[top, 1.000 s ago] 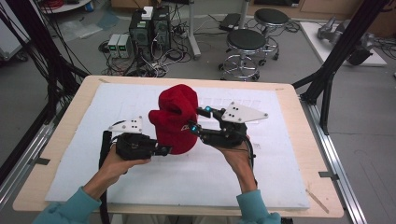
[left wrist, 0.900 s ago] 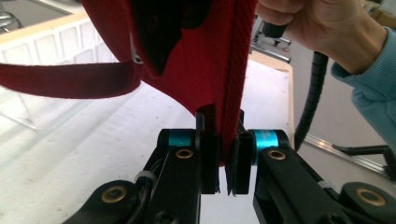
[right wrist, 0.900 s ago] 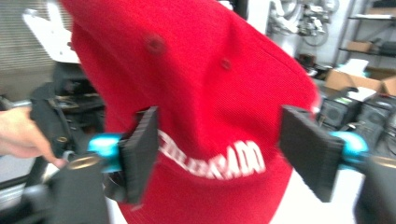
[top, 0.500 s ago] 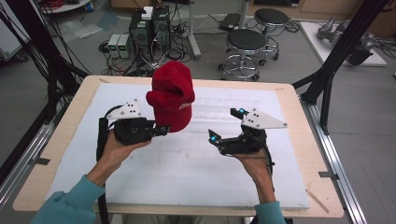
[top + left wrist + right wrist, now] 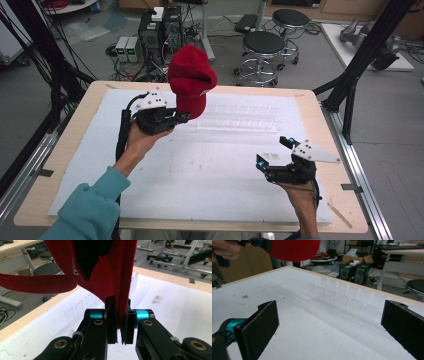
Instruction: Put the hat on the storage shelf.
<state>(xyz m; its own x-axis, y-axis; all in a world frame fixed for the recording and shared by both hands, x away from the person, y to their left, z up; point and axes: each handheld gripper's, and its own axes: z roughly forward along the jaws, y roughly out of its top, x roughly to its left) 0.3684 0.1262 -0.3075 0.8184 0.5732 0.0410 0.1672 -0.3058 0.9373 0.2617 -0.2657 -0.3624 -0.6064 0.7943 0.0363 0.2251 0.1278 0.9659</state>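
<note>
Red cap (image 5: 191, 80) is hanging above the left gripper (image 5: 181, 118), its fabric edge clamped between closed fingers, while the right gripper (image 5: 272, 154), jaws just opened wide and empty, is waiting well apart.

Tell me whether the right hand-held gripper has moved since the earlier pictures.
Yes. The right hand-held gripper, jaws just opened and empty, has moved away from the red cap toward the table's near right corner.

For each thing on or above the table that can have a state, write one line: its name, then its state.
Red cap: lifted above the table, hanging from the left gripper by its edge.
Left gripper: shut on the cap's fabric.
Right gripper: open, nothing between the jaws, which have just been opening.
Clear divided tray: lying flat on the white sheet, compartments look empty.
</note>
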